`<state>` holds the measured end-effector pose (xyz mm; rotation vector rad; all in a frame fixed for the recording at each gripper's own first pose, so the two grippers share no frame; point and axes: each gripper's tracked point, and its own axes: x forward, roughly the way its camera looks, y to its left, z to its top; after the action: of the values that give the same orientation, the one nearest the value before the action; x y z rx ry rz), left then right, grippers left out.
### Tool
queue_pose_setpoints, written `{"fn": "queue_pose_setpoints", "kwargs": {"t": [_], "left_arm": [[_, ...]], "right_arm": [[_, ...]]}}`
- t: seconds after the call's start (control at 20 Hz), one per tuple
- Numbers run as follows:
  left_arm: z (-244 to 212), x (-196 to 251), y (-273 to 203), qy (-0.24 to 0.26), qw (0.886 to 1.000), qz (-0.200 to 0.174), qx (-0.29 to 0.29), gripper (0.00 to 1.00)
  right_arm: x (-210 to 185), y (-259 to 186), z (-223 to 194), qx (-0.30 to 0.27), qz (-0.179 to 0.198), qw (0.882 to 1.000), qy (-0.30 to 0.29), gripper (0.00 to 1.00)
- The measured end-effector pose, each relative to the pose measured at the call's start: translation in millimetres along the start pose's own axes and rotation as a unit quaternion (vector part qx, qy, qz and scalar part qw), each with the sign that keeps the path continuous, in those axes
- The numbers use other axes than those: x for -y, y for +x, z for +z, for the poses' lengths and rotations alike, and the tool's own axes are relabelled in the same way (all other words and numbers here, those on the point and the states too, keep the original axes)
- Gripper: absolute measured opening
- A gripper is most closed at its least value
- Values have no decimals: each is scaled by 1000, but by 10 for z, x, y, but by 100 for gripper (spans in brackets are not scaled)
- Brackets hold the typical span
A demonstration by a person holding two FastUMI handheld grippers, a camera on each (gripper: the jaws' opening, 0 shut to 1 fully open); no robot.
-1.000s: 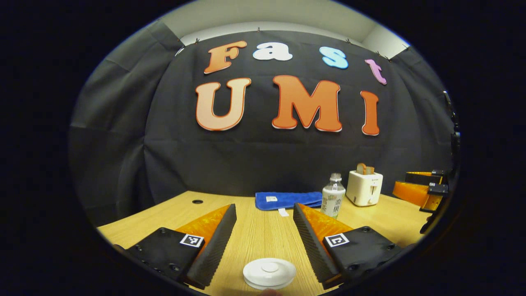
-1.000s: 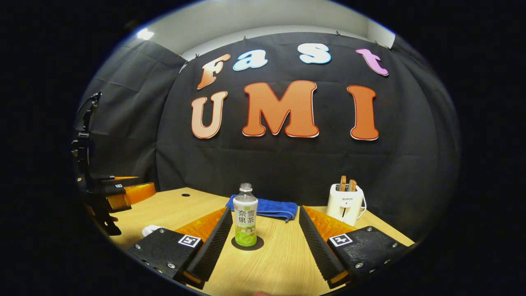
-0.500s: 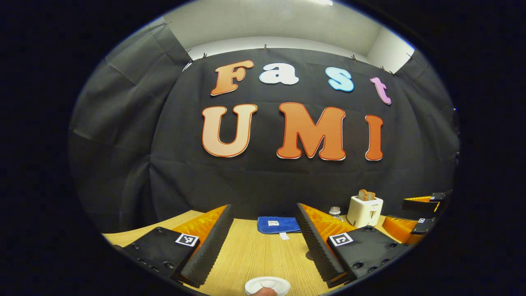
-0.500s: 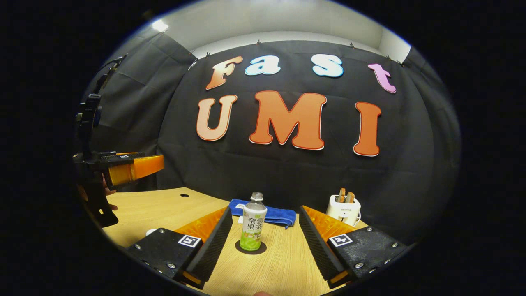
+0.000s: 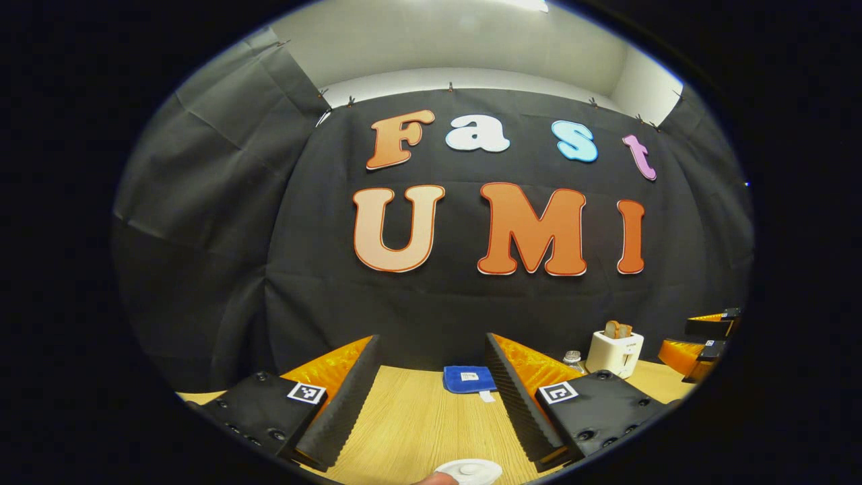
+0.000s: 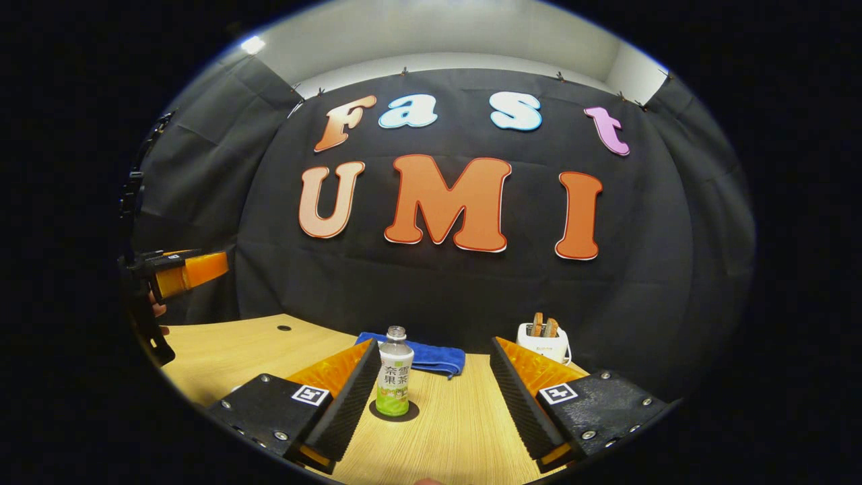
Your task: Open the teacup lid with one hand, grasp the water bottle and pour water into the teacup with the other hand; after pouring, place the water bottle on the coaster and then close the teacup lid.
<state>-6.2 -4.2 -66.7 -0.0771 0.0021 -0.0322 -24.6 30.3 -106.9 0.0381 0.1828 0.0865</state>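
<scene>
Light wooden worktop (image 6: 465,431) is carrying all items listed. Clear plastic water bottle with a green-and-white label (image 6: 394,372) is standing upright on a dark round coaster (image 6: 394,411) on that worktop, just ahead of the right gripper (image 6: 431,384) and nearer its left finger than its right. Right gripper is hanging released, jaws spread wide, touching nothing. Folded blue cloth (image 6: 424,356) is lying just behind the bottle; white toaster holding two slices of bread (image 6: 543,340) is sitting behind and to the right of the bottle, well apart from it. Round white teacup lid with a central knob (image 5: 469,471) is sitting low near the left gripper view's bottom edge, on the near side of the left gripper (image 5: 431,380); the cup under it is hidden. Left gripper is likewise released, jaws wide apart, grasping nothing, and is showing far to the left of the bottle in the right gripper view, raised above the worktop.
</scene>
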Motion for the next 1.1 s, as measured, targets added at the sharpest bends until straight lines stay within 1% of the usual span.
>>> {"fn": "queue_pose_setpoints", "kwargs": {"t": [0.3, 0.4, 0.55, 0.65, 0.7, 0.95, 1.0, 1.1], "left_arm": [[-38, 26, 1, 0, 1000, 0, -6, 98], [-39, 29, 8, -1, 1000, -1, -10, 99], [-91, 104, 12, 3, 1000, -13, -20, 99], [-94, 155, 32, 5, 1000, -20, -23, 98], [-94, 175, 34, 5, 999, -24, -24, 98], [-110, 200, 46, 8, 999, -26, -27, 99], [-109, 203, 43, 10, 999, -27, -28, 98], [-144, 202, 41, 23, 999, -26, -32, 99]], "right_arm": [[48, -1, 31, 3, -2, 1000, 3, 98], [71, 11, 33, 3, -4, 1000, 7, 98], [83, 19, -22, -8, -4, 1000, 1, 97], [99, 28, 16, -5, -5, 1000, 3, 98], [47, 69, -96, -2, -5, 1000, 6, 97], [71, 78, -36, 7, -8, 1000, 4, 97], [65, 77, -36, 7, -7, 1000, 5, 97], [50, 83, -35, 9, -7, 1000, 3, 97]]}}
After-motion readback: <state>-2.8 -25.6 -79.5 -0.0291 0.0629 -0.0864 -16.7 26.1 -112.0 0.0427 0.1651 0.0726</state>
